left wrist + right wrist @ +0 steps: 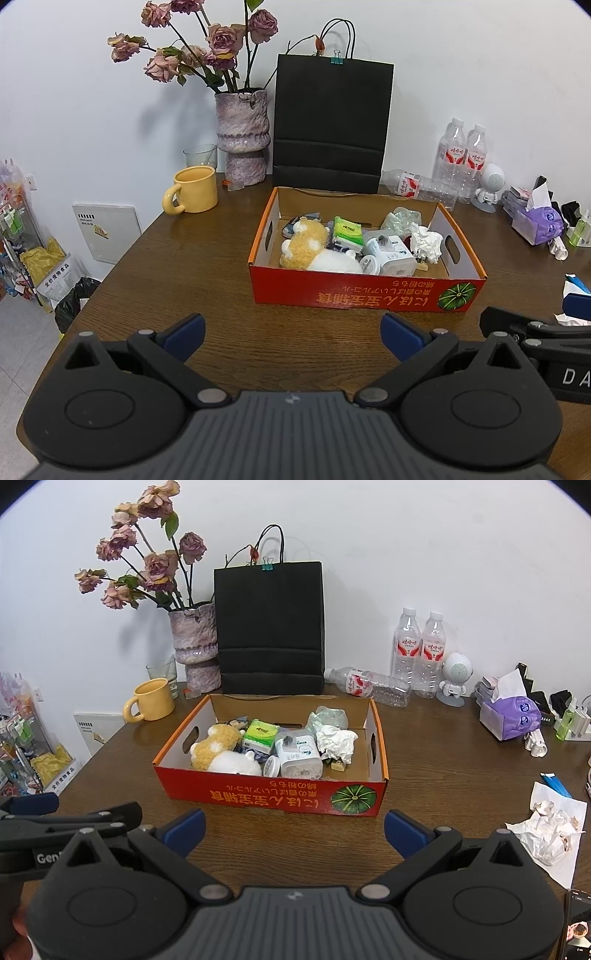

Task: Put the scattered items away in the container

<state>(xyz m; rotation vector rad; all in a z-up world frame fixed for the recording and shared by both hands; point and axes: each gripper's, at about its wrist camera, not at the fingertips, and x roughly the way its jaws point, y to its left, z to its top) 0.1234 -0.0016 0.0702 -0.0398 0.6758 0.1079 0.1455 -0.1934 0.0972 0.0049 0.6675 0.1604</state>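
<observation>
A red cardboard box (365, 293) (273, 797) stands on the brown table. It holds a plush toy (306, 245) (218, 747), a green tissue pack (347, 230) (260, 733), a white plastic container (391, 253) (299, 755) and crumpled paper (424, 242) (336, 742). My left gripper (291, 334) is open and empty, just in front of the box. My right gripper (293, 829) is open and empty, also in front of the box. Crumpled tissue on white paper (550, 830) lies on the table to the right of the right gripper.
Behind the box stand a black paper bag (330, 122) (269, 627), a vase of dried roses (242, 133) (194, 642), a yellow mug (194, 190) (151, 699) and water bottles (461, 155) (419, 650). A purple tissue box (509, 716) is far right. The table edge drops off at left.
</observation>
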